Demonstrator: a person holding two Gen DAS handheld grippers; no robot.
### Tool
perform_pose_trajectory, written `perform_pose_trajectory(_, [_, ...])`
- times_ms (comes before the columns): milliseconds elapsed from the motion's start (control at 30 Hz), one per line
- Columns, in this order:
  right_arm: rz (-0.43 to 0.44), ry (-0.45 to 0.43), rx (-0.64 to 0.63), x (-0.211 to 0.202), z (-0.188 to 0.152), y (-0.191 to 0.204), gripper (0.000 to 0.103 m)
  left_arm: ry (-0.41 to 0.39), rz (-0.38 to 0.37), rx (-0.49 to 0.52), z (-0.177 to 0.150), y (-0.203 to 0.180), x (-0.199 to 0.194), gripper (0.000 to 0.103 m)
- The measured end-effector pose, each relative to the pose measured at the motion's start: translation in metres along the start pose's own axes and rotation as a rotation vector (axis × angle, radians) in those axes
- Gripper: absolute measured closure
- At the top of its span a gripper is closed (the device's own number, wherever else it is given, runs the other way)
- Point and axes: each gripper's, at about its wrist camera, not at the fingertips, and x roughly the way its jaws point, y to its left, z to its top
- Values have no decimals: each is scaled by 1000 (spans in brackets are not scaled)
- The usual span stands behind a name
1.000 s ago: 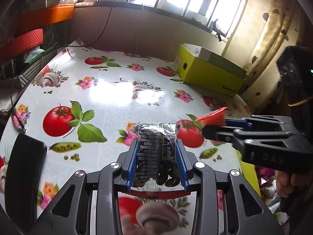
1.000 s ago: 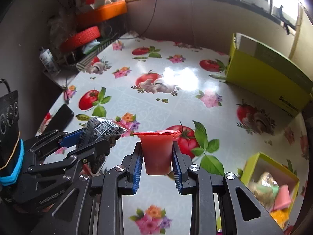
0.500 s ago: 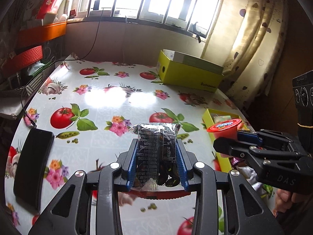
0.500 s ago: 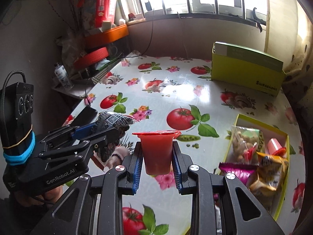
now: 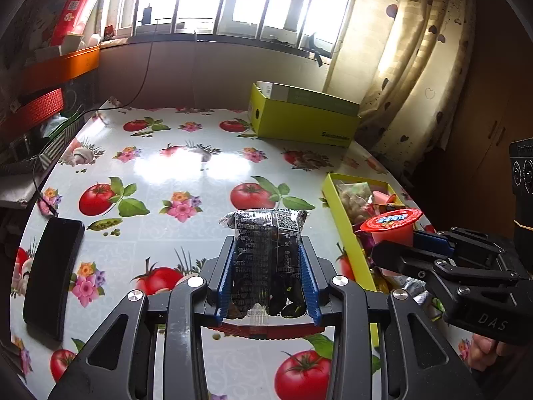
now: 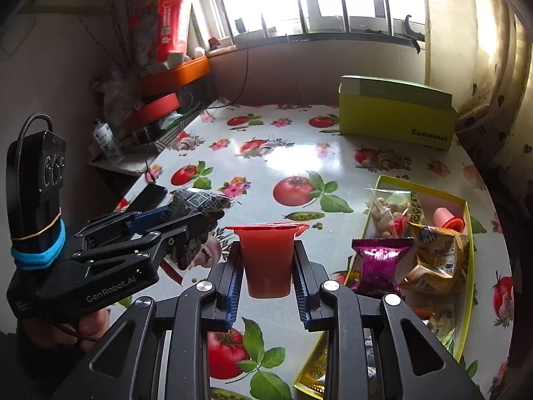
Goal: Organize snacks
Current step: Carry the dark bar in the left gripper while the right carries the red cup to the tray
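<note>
A: Jelly cup (image 6: 266, 260) sits upright, clamped in the right gripper (image 6: 266, 286); the yellow tray (image 6: 466, 286) lies to its right.
B: And the left gripper (image 5: 266, 276)?
A: Clenched on the dark packet (image 5: 266, 256), farther from the tray.

Dark printed snack packet (image 5: 266, 260), upright, pinched between blue pads above the tablecloth. Red jelly cup (image 6: 266, 260) with sealed foil lid, upright, likewise clamped. Shallow yellow-green tray (image 6: 468, 266) at the table's right edge, holding peanuts bag (image 6: 388, 213), magenta wrapper (image 6: 379, 263), gold packet (image 6: 436, 260).
</note>
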Motion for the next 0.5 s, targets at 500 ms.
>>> perform_pose_trajectory(500, [-57, -35, 65, -27, -13, -31, 78, 22, -75, 39, -3, -31, 4, 66])
